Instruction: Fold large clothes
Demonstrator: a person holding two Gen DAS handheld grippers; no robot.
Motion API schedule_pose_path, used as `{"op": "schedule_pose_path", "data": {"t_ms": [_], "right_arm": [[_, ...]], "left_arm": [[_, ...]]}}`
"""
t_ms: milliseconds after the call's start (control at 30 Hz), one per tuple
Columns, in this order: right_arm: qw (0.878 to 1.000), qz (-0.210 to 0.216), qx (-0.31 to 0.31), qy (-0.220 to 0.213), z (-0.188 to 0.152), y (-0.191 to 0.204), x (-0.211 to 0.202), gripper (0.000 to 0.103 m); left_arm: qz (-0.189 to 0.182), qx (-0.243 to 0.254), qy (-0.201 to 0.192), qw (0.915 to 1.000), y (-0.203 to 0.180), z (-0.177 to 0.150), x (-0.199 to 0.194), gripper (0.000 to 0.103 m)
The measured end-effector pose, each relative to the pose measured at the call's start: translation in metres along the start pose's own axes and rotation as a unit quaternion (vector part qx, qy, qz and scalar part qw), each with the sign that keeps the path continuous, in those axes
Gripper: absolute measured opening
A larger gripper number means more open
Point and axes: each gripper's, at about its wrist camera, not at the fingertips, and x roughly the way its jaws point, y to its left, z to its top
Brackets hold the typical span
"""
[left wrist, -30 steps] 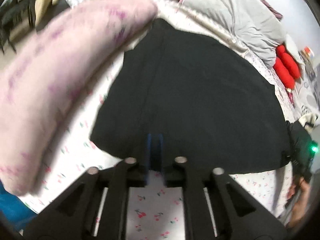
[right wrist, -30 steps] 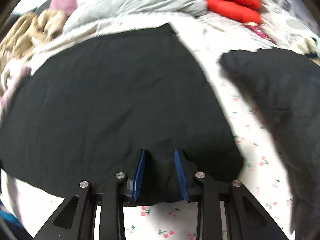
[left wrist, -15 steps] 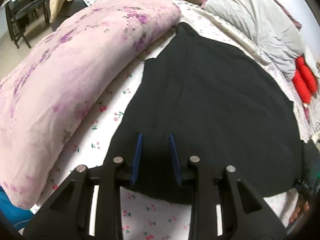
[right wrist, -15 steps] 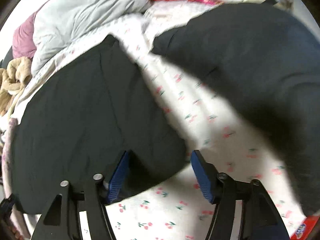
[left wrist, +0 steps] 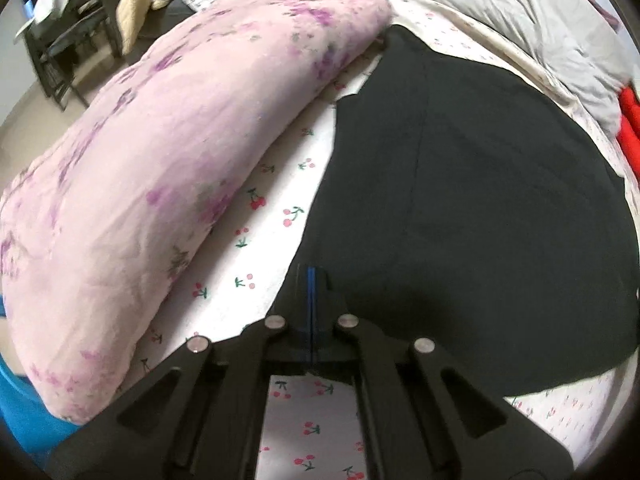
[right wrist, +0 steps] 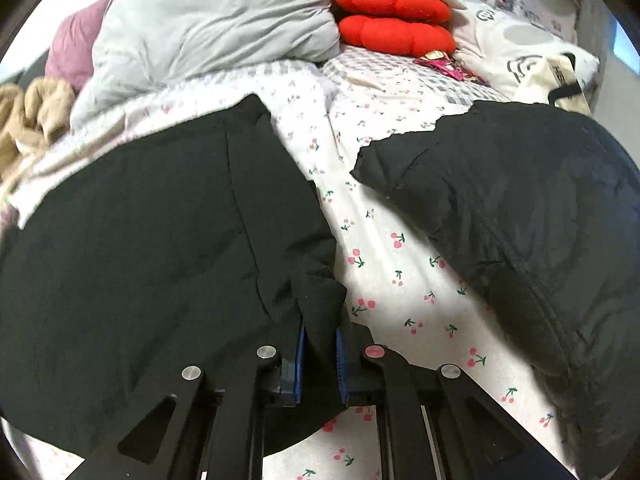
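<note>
A large black garment [left wrist: 480, 200] lies spread on a cherry-print bedsheet [left wrist: 272, 200]. My left gripper [left wrist: 311, 280] is shut at the garment's near left edge, its blue pads pressed together; whether cloth is pinched between them is hidden. In the right wrist view the same garment [right wrist: 160, 240] fills the left half. My right gripper [right wrist: 319, 344] is shut on a bunched fold at the garment's near right corner.
A pink floral duvet [left wrist: 160, 160] lies along the left. A second black padded jacket [right wrist: 520, 220] lies to the right. A grey quilt [right wrist: 208, 28], red cushions [right wrist: 392, 20] and beige cloth [right wrist: 32, 116] are at the far side.
Both grippers were open half a second ago. The left one has closed at the garment's left edge; the right one has swung back and closed on the right corner.
</note>
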Motion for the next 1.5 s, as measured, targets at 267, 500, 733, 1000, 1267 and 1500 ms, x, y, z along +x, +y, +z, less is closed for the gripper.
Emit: {"op": "schedule_pose_path", "data": {"t_ms": [267, 500, 733, 1000, 1267, 1500], "right_arm": [[0.998, -0.053, 0.032, -0.012, -0.002, -0.020, -0.014, 0.043], [0.994, 0.043, 0.075, -0.069, -0.013, -0.027, -0.073, 0.044], [0.989, 0.116, -0.097, 0.008, -0.032, 0.063, -0.054, 0.044], [0.972, 0.142, -0.185, 0.015, -0.043, 0.128, -0.053, 0.044], [0.964, 0.152, -0.217, 0.029, -0.056, 0.164, -0.045, 0.044], [0.967, 0.143, -0.203, 0.062, -0.058, 0.167, -0.024, 0.044]], "left_arm": [[-0.123, -0.087, 0.022, 0.9883, 0.029, -0.003, -0.021, 0.039], [-0.188, -0.142, 0.071, 0.9694, 0.034, -0.017, -0.015, 0.052], [-0.220, -0.192, 0.092, 0.9518, 0.033, -0.026, -0.008, 0.065], [-0.239, -0.254, 0.132, 0.9278, 0.049, -0.038, 0.011, 0.064], [-0.223, -0.249, 0.108, 0.9364, 0.039, -0.024, 0.020, 0.064], [-0.217, -0.271, 0.080, 0.9343, 0.040, -0.021, 0.031, 0.064]]}}
